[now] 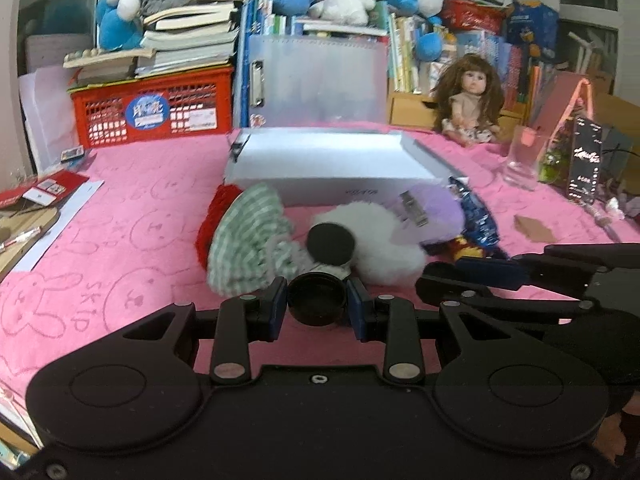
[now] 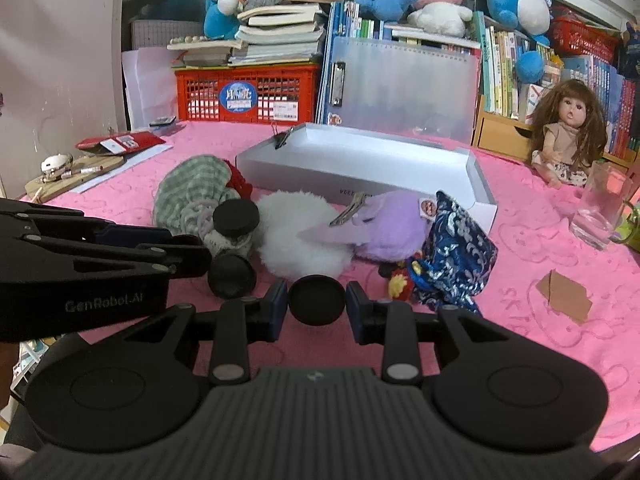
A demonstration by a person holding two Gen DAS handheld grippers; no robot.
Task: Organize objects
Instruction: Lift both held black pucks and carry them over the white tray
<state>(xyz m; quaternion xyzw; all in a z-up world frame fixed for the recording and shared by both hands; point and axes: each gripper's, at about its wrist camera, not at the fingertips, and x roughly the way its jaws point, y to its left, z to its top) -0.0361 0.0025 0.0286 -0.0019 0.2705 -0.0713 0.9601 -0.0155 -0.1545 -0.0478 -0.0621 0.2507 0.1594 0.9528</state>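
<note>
Grippers each pinch a black round piece, left gripper (image 1: 317, 304) on an open-side-up cap (image 1: 317, 298), right gripper (image 2: 317, 305) on a disc (image 2: 317, 299), likely bound for the white box (image 2: 360, 164).

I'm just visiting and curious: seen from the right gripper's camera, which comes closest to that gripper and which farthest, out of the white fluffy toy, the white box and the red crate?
1. White fluffy toy, just ahead of the right gripper, slightly left.
2. White box, behind the toys, mid-table.
3. Red crate, at the back left, under stacked books.
</note>
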